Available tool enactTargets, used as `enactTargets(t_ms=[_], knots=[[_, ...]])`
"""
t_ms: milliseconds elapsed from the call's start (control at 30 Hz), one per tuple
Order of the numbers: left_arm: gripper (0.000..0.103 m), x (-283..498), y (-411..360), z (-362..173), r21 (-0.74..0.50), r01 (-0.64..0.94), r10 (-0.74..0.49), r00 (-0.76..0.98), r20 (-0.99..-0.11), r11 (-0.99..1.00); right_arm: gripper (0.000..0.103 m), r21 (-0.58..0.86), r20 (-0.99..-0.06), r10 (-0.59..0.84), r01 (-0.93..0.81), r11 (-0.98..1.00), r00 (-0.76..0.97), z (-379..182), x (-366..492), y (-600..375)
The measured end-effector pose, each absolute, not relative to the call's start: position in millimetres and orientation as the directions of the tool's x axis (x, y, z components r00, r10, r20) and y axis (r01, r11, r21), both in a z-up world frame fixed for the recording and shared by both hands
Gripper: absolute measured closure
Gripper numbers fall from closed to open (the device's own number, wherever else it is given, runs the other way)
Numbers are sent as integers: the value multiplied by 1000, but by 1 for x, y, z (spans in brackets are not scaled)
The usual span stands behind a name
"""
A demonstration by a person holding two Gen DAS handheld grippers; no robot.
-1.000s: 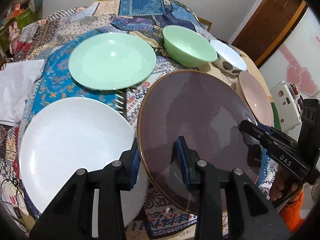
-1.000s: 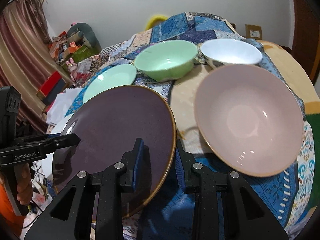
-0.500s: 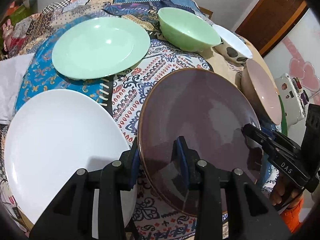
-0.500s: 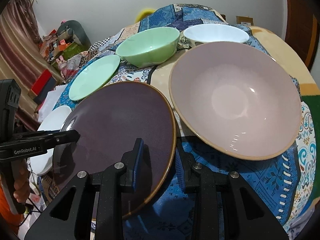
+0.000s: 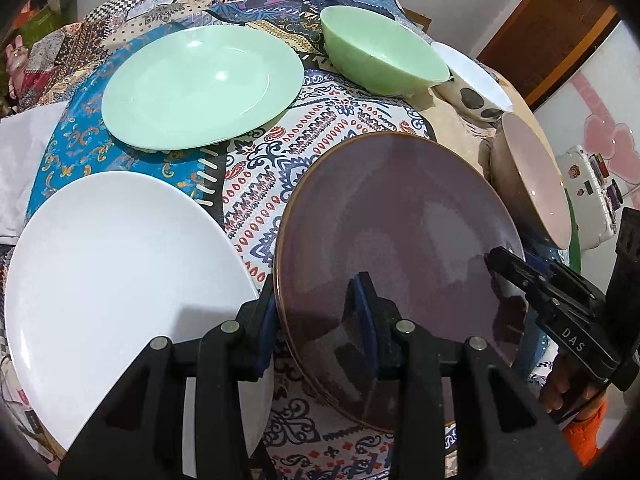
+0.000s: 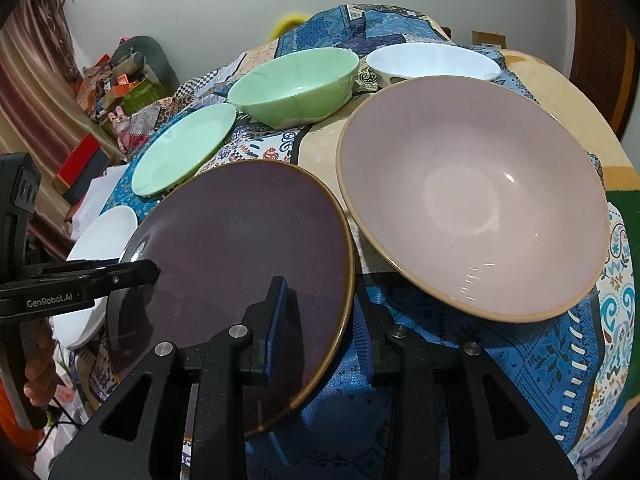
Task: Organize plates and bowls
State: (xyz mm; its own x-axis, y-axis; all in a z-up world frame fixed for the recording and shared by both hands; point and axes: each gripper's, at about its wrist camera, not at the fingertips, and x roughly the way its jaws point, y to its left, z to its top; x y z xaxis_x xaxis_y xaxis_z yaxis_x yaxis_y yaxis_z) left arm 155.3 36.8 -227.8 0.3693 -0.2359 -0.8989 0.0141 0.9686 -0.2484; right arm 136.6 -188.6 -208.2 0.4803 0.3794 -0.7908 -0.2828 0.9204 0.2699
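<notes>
On the patterned cloth [image 5: 328,152], three plates [image 5: 396,264], three bowls [image 6: 472,200], two tongs [image 5: 316,320]

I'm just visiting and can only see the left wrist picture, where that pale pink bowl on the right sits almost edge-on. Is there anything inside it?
Observer: No. The right wrist view looks straight into the pale pink ceramic bowl, and it is empty.
Visitor: And the spotted white bowl behind it?
Observer: From that side, the part of the white bowl that shows inside is bare white.
Visitor: How does the other claw grip the plate?
Observer: The right claw straddles the rim of the dark purple round plate, with one finger on top of the plate and the other outside the rim.
</notes>
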Motion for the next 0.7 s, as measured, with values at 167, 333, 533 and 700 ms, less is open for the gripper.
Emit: enactTargets(t_ms=[167, 333, 533, 700], knots=[[68, 150, 35, -221, -221, 19, -211, 383, -899, 975, 72, 271, -794, 379, -282, 920, 475, -203, 134, -191], [66, 140, 40, -203, -215, 21, -204, 424, -882, 976, 71, 259, -784, 374, -286, 922, 495, -194, 129, -192], [59, 127, 48, -175, -178, 21, -165, 496, -853, 984, 68, 261, -757, 386, -298, 918, 527, -179, 123, -191], [52, 110, 66, -152, -151, -1, -125, 560, -819, 988, 64, 248, -735, 396, -326, 912, 551, -164, 118, -181]])
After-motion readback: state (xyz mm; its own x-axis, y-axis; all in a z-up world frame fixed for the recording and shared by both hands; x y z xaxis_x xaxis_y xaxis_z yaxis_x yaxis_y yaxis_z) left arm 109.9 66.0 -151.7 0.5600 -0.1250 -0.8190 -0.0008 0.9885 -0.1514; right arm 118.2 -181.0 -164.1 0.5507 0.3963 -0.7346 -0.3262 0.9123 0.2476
